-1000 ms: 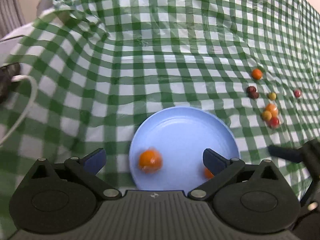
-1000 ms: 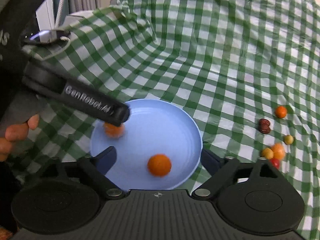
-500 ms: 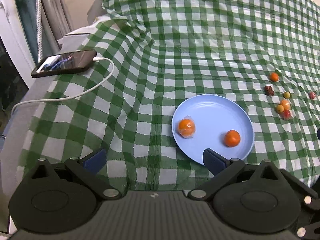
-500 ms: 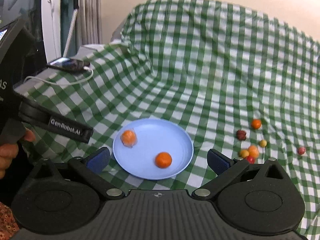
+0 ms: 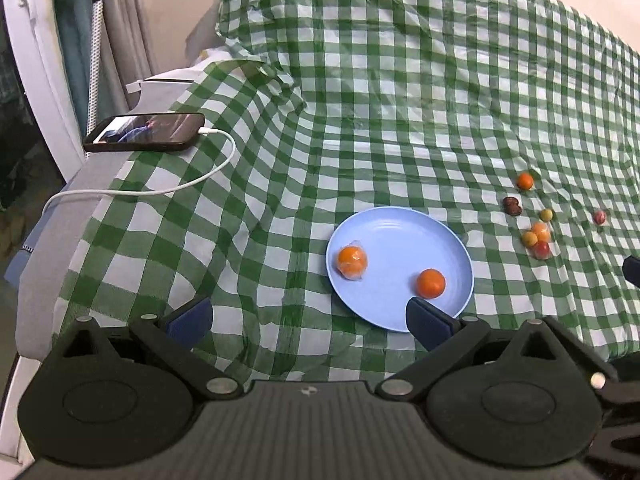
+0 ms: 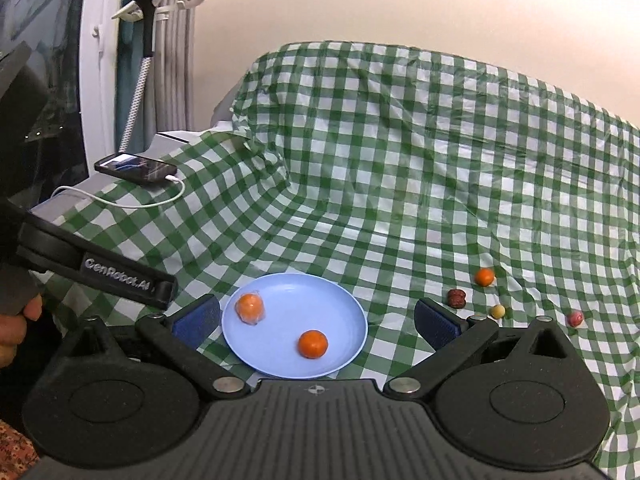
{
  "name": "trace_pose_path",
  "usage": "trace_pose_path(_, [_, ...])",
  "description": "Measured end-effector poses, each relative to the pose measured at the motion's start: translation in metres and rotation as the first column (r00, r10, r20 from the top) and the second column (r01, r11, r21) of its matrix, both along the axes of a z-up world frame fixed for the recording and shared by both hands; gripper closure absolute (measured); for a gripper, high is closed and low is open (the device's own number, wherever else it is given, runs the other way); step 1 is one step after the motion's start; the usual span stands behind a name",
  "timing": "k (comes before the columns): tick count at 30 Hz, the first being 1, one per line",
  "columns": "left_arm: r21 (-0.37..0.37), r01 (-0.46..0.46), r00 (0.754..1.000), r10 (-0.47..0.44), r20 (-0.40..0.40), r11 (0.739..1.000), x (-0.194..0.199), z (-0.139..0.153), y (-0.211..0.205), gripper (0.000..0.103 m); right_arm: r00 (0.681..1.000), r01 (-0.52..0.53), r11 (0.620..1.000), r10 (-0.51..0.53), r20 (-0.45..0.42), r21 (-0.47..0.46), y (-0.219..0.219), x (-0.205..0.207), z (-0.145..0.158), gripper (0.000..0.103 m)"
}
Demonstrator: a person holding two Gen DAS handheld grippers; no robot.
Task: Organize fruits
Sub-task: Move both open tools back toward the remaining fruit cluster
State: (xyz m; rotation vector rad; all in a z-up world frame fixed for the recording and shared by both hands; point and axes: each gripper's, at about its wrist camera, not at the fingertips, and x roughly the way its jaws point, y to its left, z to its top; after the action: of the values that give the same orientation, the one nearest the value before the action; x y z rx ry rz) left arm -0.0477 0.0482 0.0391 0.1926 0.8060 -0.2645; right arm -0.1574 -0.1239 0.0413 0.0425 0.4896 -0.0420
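Note:
A light blue plate lies on the green checked cloth. On it are a wrapped orange at the left and a bare orange at the right. Several small fruits lie right of the plate: a small orange, a dark brown one, a yellow one, a pink one and a tight cluster. My left gripper is open and empty, held back from the plate. My right gripper is open and empty above the plate's near side.
A black phone with a white cable lies at the table's left edge. The cloth rises in folds at the back. The left gripper's body shows in the right wrist view.
Both grippers have pulled back and up from the plate, so more of the table shows. The two oranges stay on the plate; the wrapped one has stopped moving.

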Motion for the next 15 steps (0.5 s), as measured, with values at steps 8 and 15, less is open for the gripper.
trace_pose_path(8, [0.008, 0.022, 0.999, -0.023, 0.038, 1.000, -0.007, 0.001, -0.003, 0.000, 0.999, -0.050, 0.999, 0.050, -0.015, -0.009, 0.008, -0.004, 0.000, 0.001])
trace_pose_path(15, [0.021, 0.026, 1.000, -0.027, 0.009, 0.999, 0.000, -0.005, -0.010, 0.000, 0.999, -0.022, 0.999, 0.024, -0.041, 0.032, -0.005, 0.003, -0.011, 0.001])
